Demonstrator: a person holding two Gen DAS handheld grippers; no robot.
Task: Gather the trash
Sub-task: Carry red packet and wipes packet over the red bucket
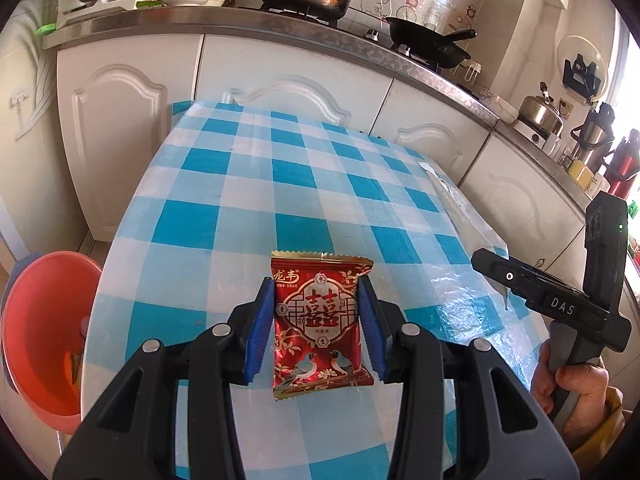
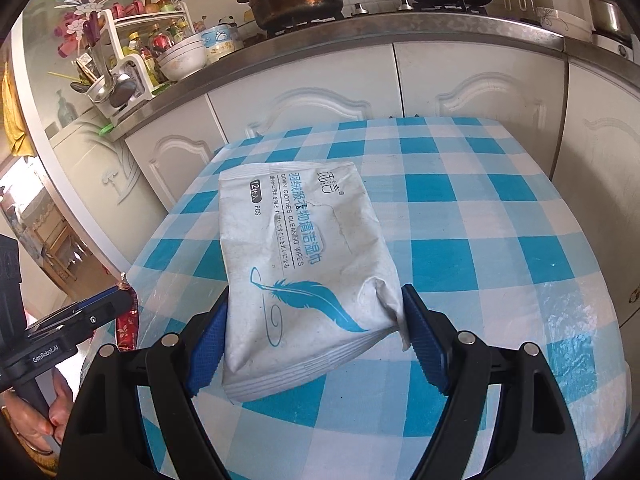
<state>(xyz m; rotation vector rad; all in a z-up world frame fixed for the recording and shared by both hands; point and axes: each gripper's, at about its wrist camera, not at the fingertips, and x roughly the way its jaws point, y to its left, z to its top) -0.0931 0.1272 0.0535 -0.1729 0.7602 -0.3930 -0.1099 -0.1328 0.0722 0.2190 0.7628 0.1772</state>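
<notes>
The checked table (image 1: 256, 184) fills the middle of both views, and the orange basin (image 1: 44, 332) that sits beyond its edge at the lower left of the left wrist view looks like the place for the trash, so the main risk is in carrying both loads over that edge. The white wipes pack (image 2: 304, 256), at the centre of the right wrist view, is clenched only at its near end by the right gripper (image 2: 316, 344), whose blue pads press its two sides; most of the pack juts forward unsupported, so a quick swing or tilt could make the soft pack sag, twist or slide out onto the table. The right gripper also shows at the right edge of the left view, near the left one, so if both head for the basin together the two tools could knock each other. The smaller red snack packet (image 1: 320, 320), at the lower centre of the left view, is pinched by its side edges in the left gripper (image 1: 316, 324); its glossy foil is thin, so it may buckle and slip, or drop short of the basin's rim and land on the floor.
</notes>
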